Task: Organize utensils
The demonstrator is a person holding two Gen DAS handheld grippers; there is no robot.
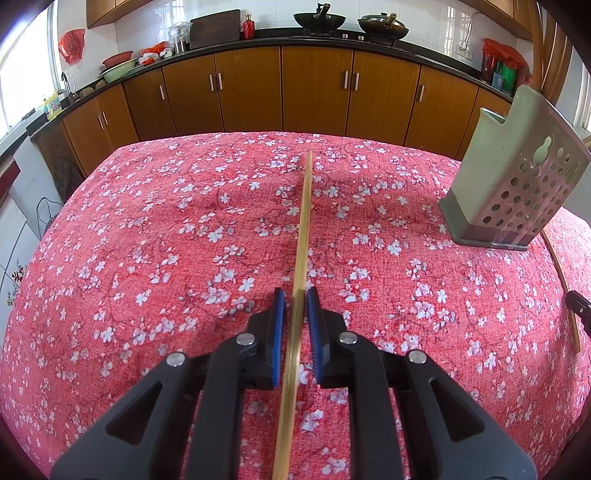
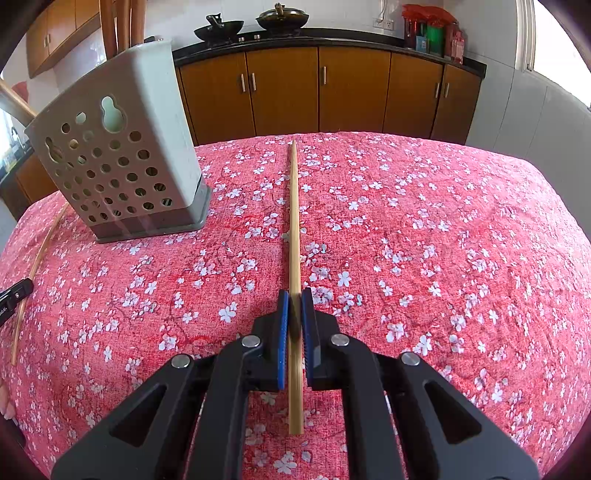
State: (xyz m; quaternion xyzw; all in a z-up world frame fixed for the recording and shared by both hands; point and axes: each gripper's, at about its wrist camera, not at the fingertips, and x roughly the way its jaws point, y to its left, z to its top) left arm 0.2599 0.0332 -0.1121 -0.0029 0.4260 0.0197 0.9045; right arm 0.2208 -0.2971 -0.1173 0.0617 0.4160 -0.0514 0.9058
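Chopsticks, each a thin, stiff, light bamboo stick [image 1: 303, 225] [image 2: 294, 221], sit pinched mid-shaft in left gripper [image 1: 295, 295] and right gripper [image 2: 294, 295], likely slippery and prone to pivot.

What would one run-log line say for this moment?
left gripper: shut on chopstick | right gripper: shut on second chopstick | utensil holder: upright, empty-looking

Floral red tablecloth [image 1: 147, 240] — wooden cabinets [image 1: 314, 92] behind, two woks [image 1: 319, 20] above.
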